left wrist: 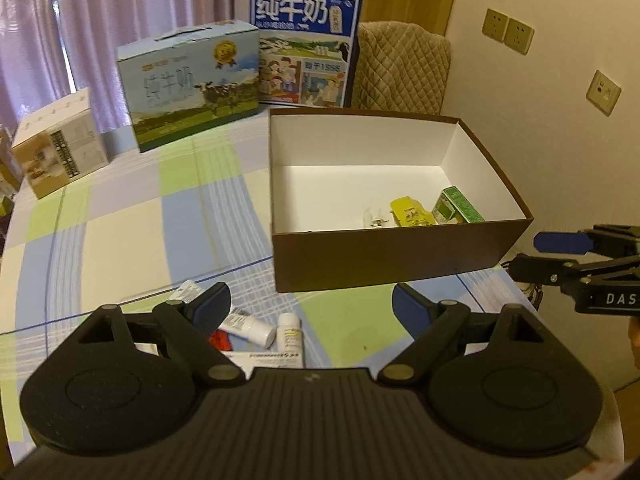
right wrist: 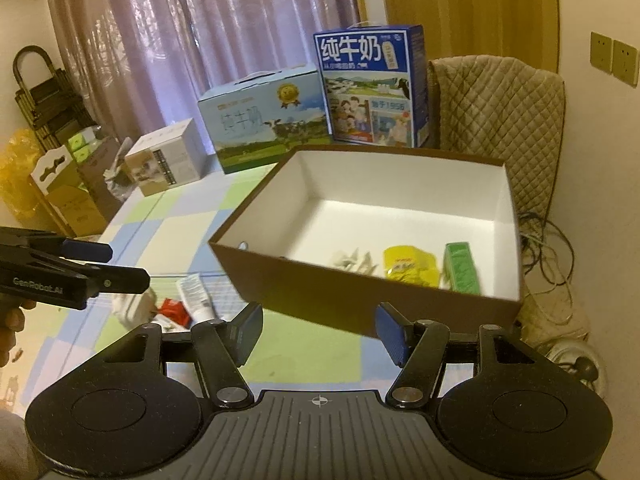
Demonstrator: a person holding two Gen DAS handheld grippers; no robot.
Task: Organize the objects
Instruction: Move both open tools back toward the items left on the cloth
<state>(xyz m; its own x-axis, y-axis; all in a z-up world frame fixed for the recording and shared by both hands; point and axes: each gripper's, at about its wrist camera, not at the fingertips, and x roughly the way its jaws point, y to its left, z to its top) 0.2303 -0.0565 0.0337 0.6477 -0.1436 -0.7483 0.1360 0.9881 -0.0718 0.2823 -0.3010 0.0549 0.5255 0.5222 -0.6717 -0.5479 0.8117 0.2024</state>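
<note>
Left gripper (left wrist: 311, 306): fingers apart, holding nothing; side marked "GenRobot.AI".
Right gripper (right wrist: 319, 330): fingers apart, holding nothing; side marked "DAS".
Blue milk carton (left wrist: 305, 46): printed "纯牛奶".
Brown box (left wrist: 396, 254): holds green carton (left wrist: 458, 205), yellow packet (left wrist: 411, 212).

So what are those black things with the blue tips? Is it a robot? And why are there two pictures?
It's not a robot. A person holds two grabbers, one in each hand, and each has a camera looking along its blue fingers. One picture comes from the left gripper, the other from the right gripper. Both are open and hold nothing. On the checked tablecloth stands a brown box with a green carton, a yellow packet and something small and clear inside. Near the left gripper lie a white tube, a small white bottle and a red packet, not yet put away.
</note>
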